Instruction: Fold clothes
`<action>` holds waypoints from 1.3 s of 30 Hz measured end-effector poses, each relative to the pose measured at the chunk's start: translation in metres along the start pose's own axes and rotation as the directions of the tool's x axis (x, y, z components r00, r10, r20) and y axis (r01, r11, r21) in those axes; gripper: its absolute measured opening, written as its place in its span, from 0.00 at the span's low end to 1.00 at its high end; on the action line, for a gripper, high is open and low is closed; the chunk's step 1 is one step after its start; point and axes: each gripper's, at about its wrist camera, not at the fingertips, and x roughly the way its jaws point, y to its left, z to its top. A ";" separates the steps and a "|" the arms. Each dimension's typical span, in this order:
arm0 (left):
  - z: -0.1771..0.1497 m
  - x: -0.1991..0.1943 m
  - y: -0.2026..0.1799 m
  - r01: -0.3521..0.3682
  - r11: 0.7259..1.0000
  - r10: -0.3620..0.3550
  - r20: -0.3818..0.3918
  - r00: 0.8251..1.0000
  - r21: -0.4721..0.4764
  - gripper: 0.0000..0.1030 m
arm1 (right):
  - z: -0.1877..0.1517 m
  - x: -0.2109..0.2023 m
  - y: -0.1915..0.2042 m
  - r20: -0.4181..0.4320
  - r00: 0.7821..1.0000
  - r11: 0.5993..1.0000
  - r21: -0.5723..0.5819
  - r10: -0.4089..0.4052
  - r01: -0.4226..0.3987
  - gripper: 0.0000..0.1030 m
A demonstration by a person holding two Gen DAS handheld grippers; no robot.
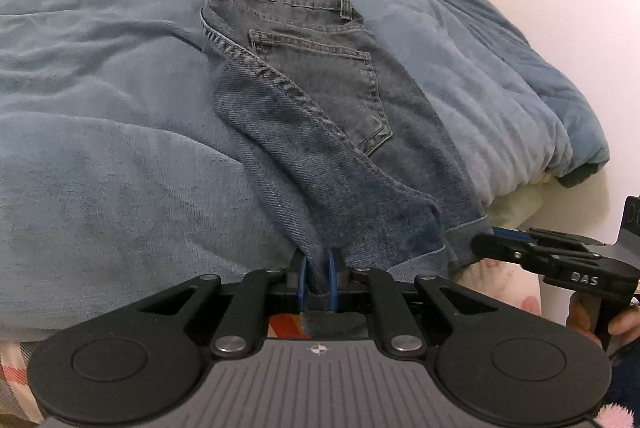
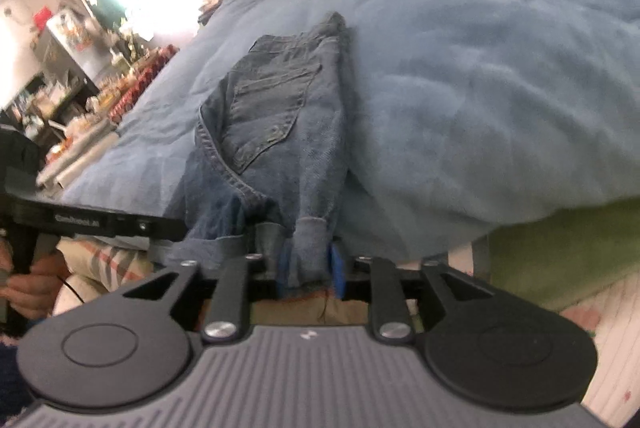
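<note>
Faded blue denim jeans (image 1: 320, 100), coarse twill with stitched patch pockets, lie on a soft, plush blue blanket (image 1: 100, 88) near the bed's edge. Their long axis runs from the waistband, farthest away, to the hems at the edge. The left gripper (image 1: 318, 280) and right gripper (image 2: 310, 268) each have jaws nearly closed, pinching hem denim.

The right-wrist view was motion-blurred, its cluttered shelves (image 2: 60, 76) too smeared to identify, while the jeans' hems (image 2: 308, 248) were hidden behind the blue pads (image 2: 336, 264) and black linkage.
</note>
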 end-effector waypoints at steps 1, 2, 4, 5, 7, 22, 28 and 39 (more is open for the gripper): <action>0.000 0.000 0.000 0.002 1.000 -0.002 -0.001 1.000 0.004 0.11 | -0.002 -0.001 -0.003 0.000 1.000 1.000 0.001 0.014 -0.014 0.38; 0.000 0.001 0.000 0.004 1.000 -0.004 -0.002 1.000 0.008 0.11 | -0.002 -0.002 -0.006 -0.001 1.000 1.000 -0.001 0.024 -0.024 0.39; 0.001 0.003 0.000 0.005 1.000 -0.005 -0.007 1.000 0.007 0.11 | -0.006 -0.002 -0.010 -0.009 0.999 0.999 -0.014 0.035 -0.035 0.40; 0.002 0.005 0.000 0.006 1.000 -0.006 -0.010 1.000 0.007 0.11 | -0.007 0.001 -0.011 -0.016 0.999 0.999 -0.021 0.035 -0.035 0.40; 0.001 0.006 0.000 0.006 1.000 -0.006 -0.015 1.000 0.005 0.11 | -0.008 0.009 -0.016 -0.037 0.999 0.999 -0.023 0.028 -0.029 0.41; 0.003 0.006 -0.005 -0.005 1.000 0.005 -0.008 1.000 0.022 0.11 | -0.008 0.037 -0.009 -0.024 0.994 0.993 -0.047 0.106 -0.107 0.19; 0.000 -0.003 -0.013 -0.006 0.995 0.003 0.032 0.999 0.104 0.12 | -0.007 0.019 -0.012 -0.007 0.985 0.985 0.000 0.171 -0.171 0.46; -0.001 0.010 -0.007 0.010 0.997 -0.011 0.012 1.000 0.081 0.12 | -0.009 0.052 -0.021 -0.039 0.978 0.971 0.132 0.205 -0.199 0.76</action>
